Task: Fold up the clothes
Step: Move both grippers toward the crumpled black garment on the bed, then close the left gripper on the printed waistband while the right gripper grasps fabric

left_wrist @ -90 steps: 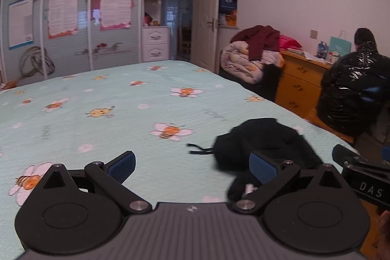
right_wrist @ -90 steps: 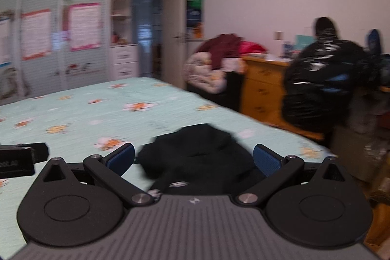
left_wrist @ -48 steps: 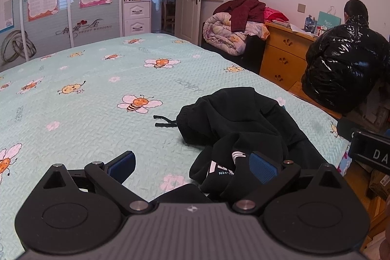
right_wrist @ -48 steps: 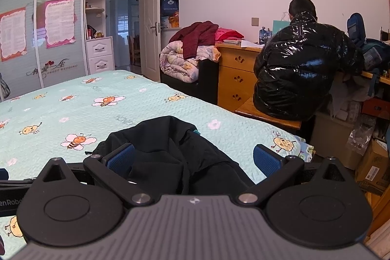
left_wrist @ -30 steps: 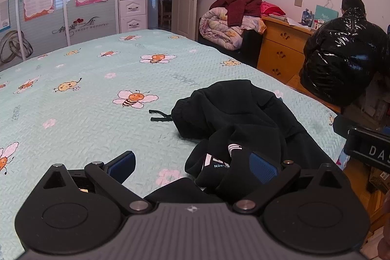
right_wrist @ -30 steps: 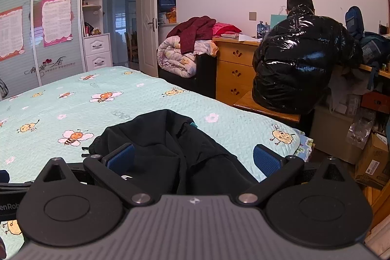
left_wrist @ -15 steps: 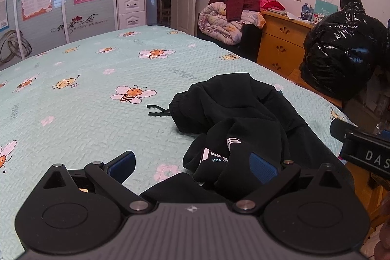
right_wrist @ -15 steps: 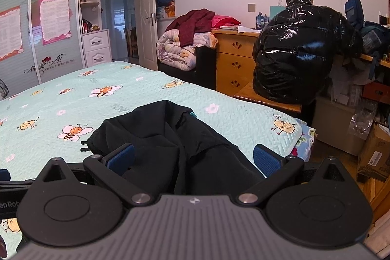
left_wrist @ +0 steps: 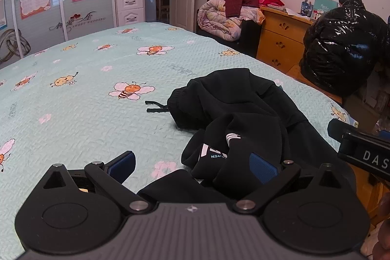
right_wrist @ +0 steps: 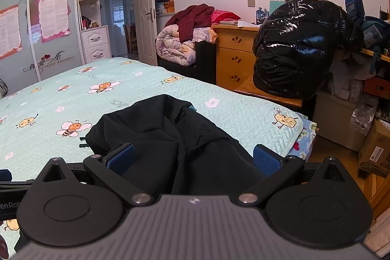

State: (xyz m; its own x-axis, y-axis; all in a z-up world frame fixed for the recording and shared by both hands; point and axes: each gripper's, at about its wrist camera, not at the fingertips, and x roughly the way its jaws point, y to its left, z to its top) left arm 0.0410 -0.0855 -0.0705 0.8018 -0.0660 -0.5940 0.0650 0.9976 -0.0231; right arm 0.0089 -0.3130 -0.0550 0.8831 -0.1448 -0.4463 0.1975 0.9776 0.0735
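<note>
The left gripper, a black two-finger claw with blue ribbed pads, has its jaws wide apart and holds nothing; black cloth lies just in front of it and between the pads. The right gripper is also spread wide and empty, with the cloth bunched between its fingers. The thing to fold is a crumpled black fabric garment with a white printed logo and a thin drawstring, lying in a heap near the right edge of the bed, on the pale green quilted bedspread printed with bees and flowers. I judge the garment as soft, limp and light; it looks matte and fairly thick, so it should not slip much from the ribbed pads, and it is not fragile. It will sag and drag when lifted, so each claw should probably take one single layer at an edge, for example the ribbed waistband near the drawstring. The bedspread has a rough stitched texture that may catch the cloth a little.
</note>
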